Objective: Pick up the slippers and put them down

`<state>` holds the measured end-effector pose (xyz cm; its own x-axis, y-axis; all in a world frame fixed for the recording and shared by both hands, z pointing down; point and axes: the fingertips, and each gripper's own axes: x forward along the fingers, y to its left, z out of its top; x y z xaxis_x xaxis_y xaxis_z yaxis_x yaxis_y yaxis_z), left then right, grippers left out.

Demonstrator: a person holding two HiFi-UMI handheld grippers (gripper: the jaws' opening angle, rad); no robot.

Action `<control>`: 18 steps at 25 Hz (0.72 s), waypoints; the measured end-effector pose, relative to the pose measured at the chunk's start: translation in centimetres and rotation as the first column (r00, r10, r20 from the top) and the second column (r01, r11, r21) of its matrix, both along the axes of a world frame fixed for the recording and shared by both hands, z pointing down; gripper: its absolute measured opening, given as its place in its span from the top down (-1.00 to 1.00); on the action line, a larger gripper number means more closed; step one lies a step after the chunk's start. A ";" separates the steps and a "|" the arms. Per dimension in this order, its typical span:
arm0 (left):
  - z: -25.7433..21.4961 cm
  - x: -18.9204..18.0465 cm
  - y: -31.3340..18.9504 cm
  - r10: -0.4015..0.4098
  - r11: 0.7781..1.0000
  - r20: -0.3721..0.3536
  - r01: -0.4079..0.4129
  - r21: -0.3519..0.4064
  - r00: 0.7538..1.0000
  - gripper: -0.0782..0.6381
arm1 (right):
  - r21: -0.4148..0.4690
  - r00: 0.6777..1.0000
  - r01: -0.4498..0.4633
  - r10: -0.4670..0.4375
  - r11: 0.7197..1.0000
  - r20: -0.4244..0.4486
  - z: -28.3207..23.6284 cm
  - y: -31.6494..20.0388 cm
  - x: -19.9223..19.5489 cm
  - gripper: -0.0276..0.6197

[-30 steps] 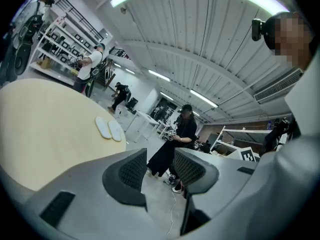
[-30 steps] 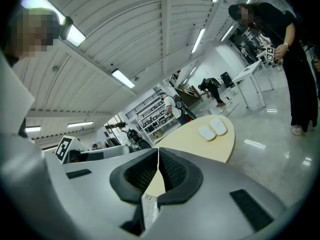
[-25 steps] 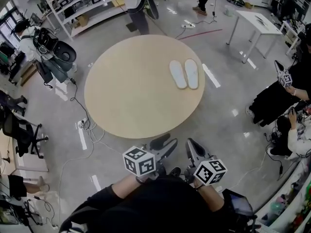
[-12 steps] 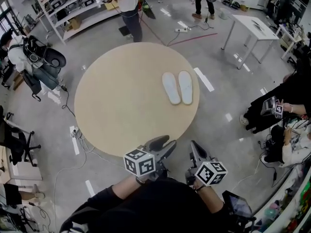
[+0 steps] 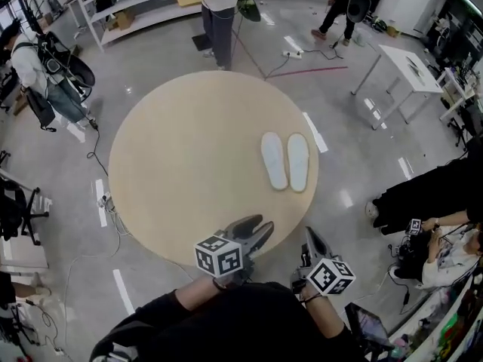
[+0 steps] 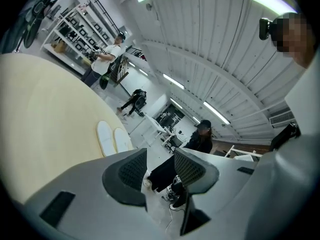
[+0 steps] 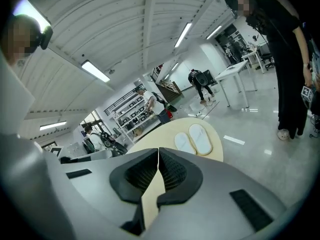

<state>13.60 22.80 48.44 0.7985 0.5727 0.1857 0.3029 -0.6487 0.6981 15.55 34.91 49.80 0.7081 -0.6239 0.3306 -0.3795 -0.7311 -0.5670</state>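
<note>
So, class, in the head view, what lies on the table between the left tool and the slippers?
Nothing: in the head view only bare tabletop runs from the left tool to the slippers, which lie side by side.

Cloth slippers (image 5: 275, 160) (matt wooden table (image 5: 181, 172)).

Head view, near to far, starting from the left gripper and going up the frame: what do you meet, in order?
Left gripper → table → slippers → standing person
</note>
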 end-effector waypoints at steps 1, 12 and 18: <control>0.3 0.7 -0.8 -0.014 1.000 0.006 0.014 0.001 1.000 0.27 | -0.005 1.000 0.001 -0.001 1.000 -0.001 0.0 -0.6 0.9 0.86; 2.5 6.4 -6.9 -0.153 0.988 0.066 0.152 0.020 0.986 0.27 | -0.018 0.999 0.039 -0.039 0.999 0.011 2.2 -4.2 9.1 0.86; 3.7 13.4 -6.3 -0.209 0.977 0.106 0.203 0.070 0.972 0.27 | -0.045 0.993 0.111 -0.109 0.993 0.037 4.0 -3.9 17.2 0.86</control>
<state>27.02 16.53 52.19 0.8701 0.3838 0.3091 0.0804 -0.7294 0.6793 32.79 30.97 53.82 0.6236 -0.6806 0.3847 -0.4397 -0.7122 -0.5472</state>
